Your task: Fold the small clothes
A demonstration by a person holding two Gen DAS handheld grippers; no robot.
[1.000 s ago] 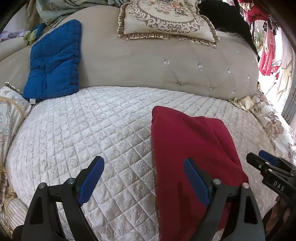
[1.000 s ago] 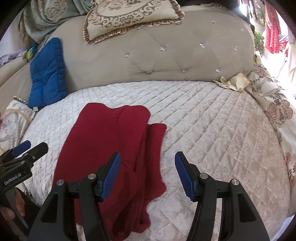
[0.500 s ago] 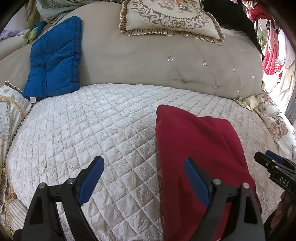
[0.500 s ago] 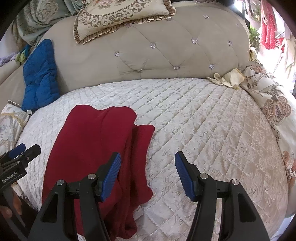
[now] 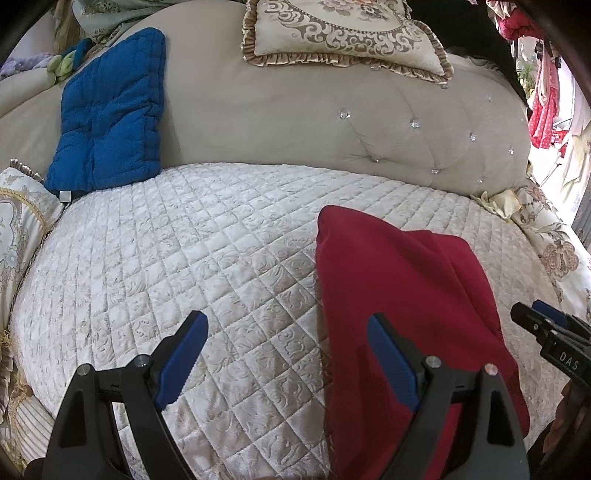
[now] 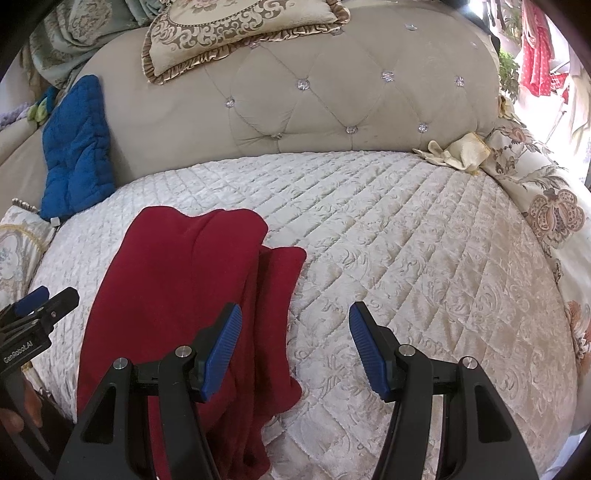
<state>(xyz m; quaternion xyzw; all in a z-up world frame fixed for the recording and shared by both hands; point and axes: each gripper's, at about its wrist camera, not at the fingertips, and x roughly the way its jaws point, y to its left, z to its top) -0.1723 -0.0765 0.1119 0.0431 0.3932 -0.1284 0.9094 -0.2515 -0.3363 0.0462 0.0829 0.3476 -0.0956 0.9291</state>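
A red garment (image 5: pixel 399 295) is laid on a quilted cream bedspread (image 5: pixel 184 258), partly folded, with a narrower layer showing along its right edge in the right wrist view (image 6: pixel 177 280). The near end of the garment is hidden behind the gripper bodies in both views.

The left gripper (image 5: pixel 286 354) is held above the bedspread, its jaws spread wide and nothing between them. Its right blue pad (image 5: pixel 391 365) is seen over the garment's left part; its left pad (image 5: pixel 183 362) is seen over bare quilt. No contact with the cloth can be confirmed.

The right gripper (image 6: pixel 293 347) is held apart to a middling gap, empty. Its left pad (image 6: pixel 221 350) is seen over the garment's right edge; its right pad (image 6: pixel 369 354) is over bare quilt. Touching cannot be told from this angle.

Each gripper is seen at the edge of the other's view: the right one (image 5: pixel 550 336) at the far right, the left one (image 6: pixel 33 317) at the far left, with part of a hand (image 6: pixel 18 410) below it.

A tufted beige headboard (image 5: pixel 295 122) is set behind the bed. A blue quilted cushion (image 5: pixel 107 110) is leaned against it at left, and 1 ornate frilled pillow (image 5: pixel 343 33) is rested on top. Red clothes (image 6: pixel 535 48) are hung at the far right.
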